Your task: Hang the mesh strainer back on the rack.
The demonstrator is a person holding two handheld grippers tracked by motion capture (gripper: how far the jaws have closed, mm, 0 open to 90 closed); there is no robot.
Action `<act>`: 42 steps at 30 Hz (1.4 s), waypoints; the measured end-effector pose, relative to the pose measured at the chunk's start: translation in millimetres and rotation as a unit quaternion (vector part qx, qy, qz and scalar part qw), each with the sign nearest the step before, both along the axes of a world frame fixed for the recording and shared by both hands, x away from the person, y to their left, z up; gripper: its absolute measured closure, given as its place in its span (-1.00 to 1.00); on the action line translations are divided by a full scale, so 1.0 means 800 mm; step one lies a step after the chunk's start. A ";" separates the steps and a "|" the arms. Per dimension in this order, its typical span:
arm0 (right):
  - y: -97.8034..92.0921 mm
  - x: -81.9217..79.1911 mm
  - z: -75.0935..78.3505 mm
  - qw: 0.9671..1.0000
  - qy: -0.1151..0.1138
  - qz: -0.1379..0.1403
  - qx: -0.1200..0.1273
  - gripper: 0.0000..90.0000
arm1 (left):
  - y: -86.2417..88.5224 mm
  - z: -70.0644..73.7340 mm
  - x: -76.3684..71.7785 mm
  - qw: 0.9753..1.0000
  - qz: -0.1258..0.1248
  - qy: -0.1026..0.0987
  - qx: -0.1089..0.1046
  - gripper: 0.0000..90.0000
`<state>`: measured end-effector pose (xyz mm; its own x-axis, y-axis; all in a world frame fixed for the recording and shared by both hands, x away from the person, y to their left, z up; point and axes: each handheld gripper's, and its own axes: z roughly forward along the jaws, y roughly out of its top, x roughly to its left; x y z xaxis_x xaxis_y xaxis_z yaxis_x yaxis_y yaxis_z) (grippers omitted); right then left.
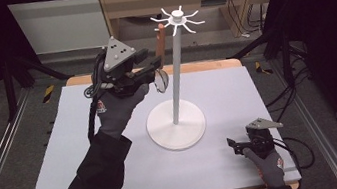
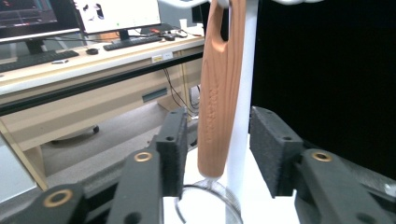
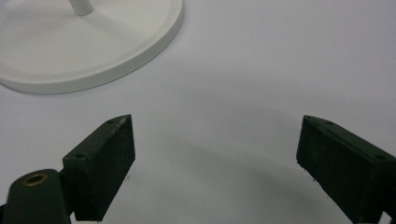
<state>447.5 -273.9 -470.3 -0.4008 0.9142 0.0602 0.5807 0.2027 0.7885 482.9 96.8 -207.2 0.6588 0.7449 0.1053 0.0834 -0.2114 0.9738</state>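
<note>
Jaws of left gripper [image 2: 215,156] apart around hanging strainer handle [image 2: 218,93] beside stand pole [image 2: 243,112]; right gripper [image 3: 215,168] spread wide, over table [image 3: 261,70].

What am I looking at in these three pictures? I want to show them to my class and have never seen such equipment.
A person at a table holds a hand-operated gripper in each gloved hand. One picture comes from a camera above; the other two from cameras riding on the grippers. On the table stands a white stand with hooks on top. A utensil with a wooden handle hangs from it. The left gripper is raised, its jaws open either side of that handle, not gripping it. The right gripper rests low near the stand's base, open and holding nothing.
</note>
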 end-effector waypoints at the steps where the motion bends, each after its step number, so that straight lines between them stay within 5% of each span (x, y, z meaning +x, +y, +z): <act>1: 0.000 0.000 0.000 1.000 0.000 -0.001 -0.001 -0.74 | 0.003 -0.002 -0.001 1.000 -0.001 -0.004 0.001 0.18; 12: 0.000 0.001 -0.002 1.000 0.002 -0.004 -0.010 -0.76 | 0.047 -0.044 -0.019 1.000 -0.007 0.009 -0.001 -0.02; 23: -0.001 0.000 0.000 1.000 0.001 -0.009 -0.009 -0.78 | 0.097 -0.115 -0.038 0.999 0.013 0.051 0.001 -0.11; 31: -0.003 -0.001 0.000 1.000 -0.004 -0.016 -0.016 -0.79 | 0.137 -0.174 -0.036 0.994 0.043 0.100 0.004 -0.12; 42: -0.003 -0.001 -0.001 1.000 0.002 -0.022 -0.020 -0.79 | 0.170 -0.228 -0.033 0.986 0.077 0.147 0.011 -0.23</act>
